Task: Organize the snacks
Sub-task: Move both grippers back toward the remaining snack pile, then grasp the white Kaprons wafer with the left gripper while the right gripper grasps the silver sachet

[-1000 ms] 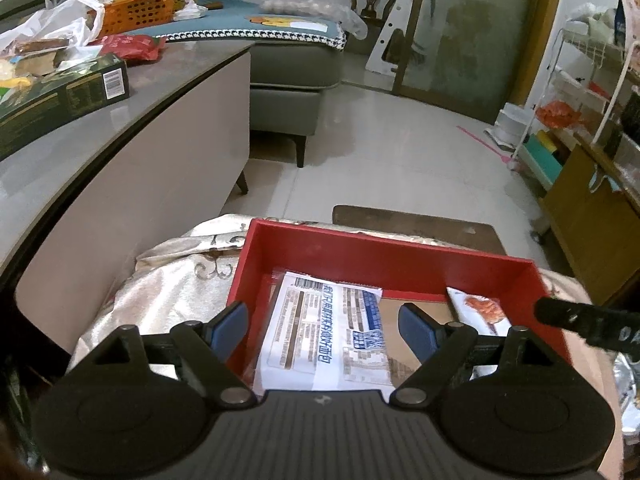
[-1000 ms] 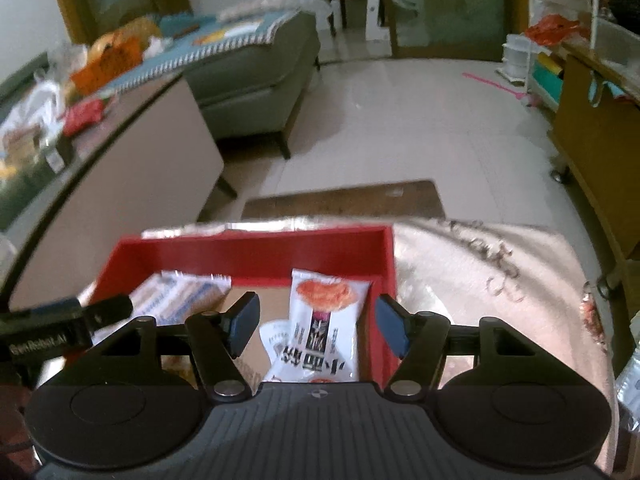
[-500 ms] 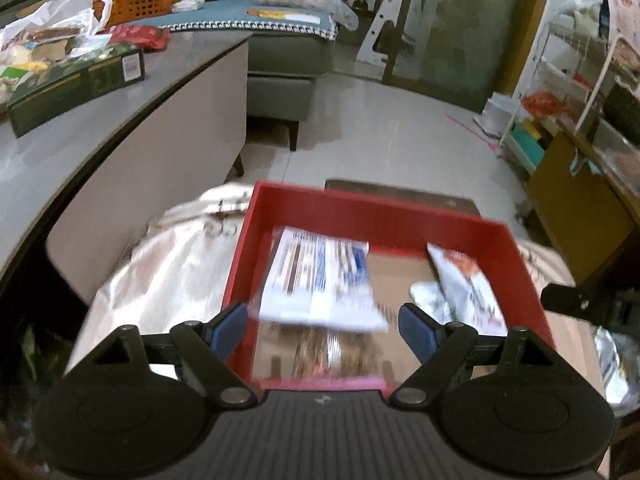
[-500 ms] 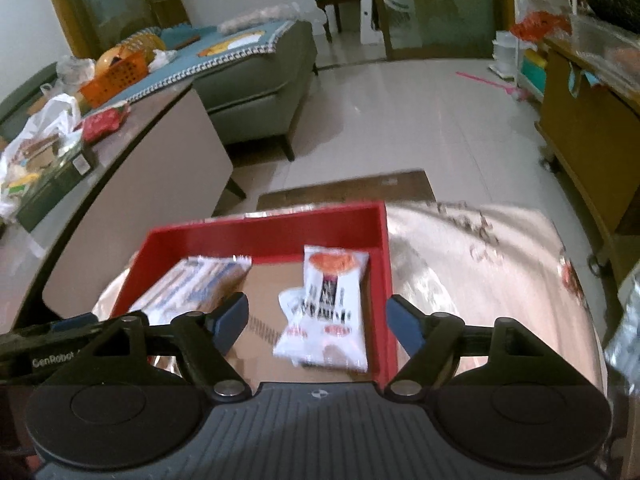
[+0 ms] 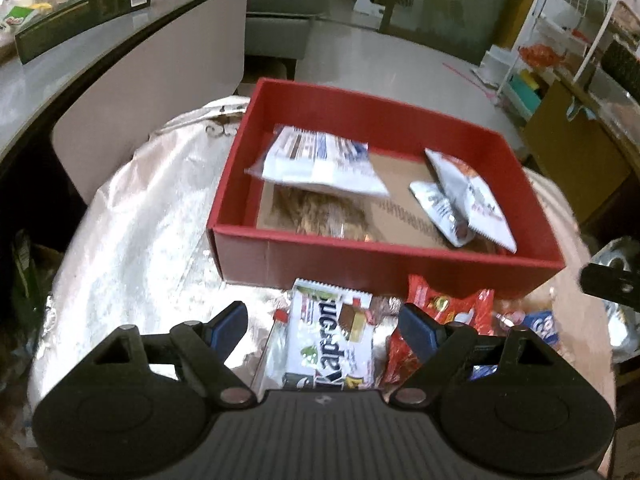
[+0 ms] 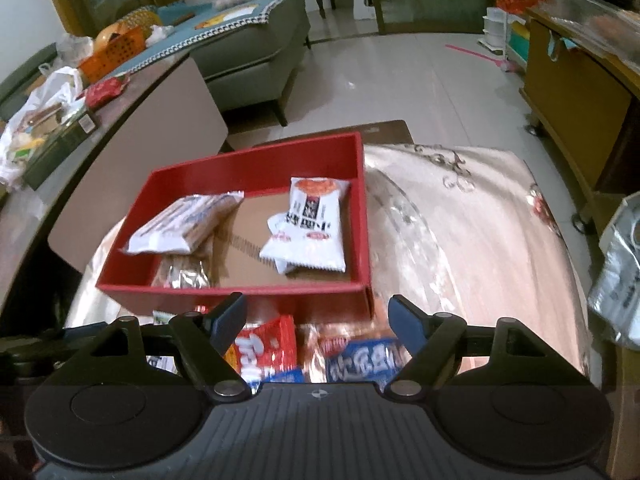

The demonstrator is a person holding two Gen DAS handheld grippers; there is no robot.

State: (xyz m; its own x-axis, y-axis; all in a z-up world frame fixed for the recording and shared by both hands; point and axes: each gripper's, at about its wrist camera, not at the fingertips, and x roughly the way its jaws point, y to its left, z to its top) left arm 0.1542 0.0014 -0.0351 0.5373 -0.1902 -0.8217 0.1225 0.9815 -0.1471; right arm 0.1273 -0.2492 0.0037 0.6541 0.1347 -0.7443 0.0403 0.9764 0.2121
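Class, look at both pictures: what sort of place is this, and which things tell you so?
Most likely a lived-in home living room: a grey sofa with a patterned cover, a tiled floor, and a cloth-covered table holding a red box of snack packets.

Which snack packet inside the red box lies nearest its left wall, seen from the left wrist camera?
The wide white packet with blue print, lying at the left end of the red box. The white packets with orange-red pictures lie at the right end instead.

Dim indoor light, glare on shiny tablecloth [image 5: 132, 220], motion blur, fisheye-bent edges
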